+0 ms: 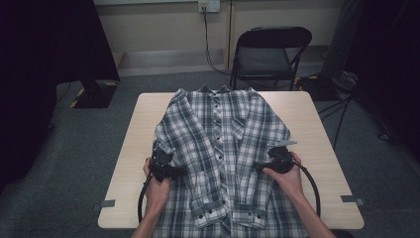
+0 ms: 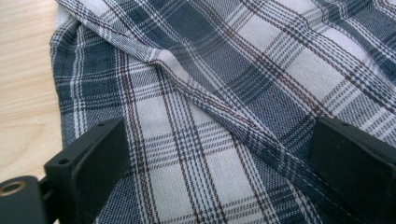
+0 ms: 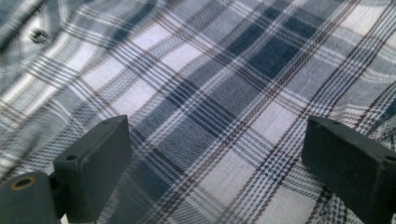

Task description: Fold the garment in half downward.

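"While the shirt [image 1: 223, 144] lay flat on the table [image 1: 317, 129], buttons up and both sleeves folded in over the front, what were the hands doing?"

"Each hand held a tool at one side of it. The left gripper [image 1: 179, 172] was at the left edge, by the folded sleeve. The right gripper [image 1: 257, 165] was at the other edge. Both pointed in toward the middle."

"Were the jaws pinching the cloth?"

"No. In the left gripper view the left gripper [image 2: 215, 154] had its jaws wide apart, with cloth and a seam [image 2: 219, 107] between them. The right gripper [image 3: 215, 158] was wide too, just above the checks (a little button [image 3: 37, 34] showed far off)."

"So what was the good way to do it?"

"I think the job was folding the sides in. Go low, slide one jaw under the edge, then pinch all the layers together. Lift both sides evenly, so the sleeves did not slip out and the fold stayed straight."
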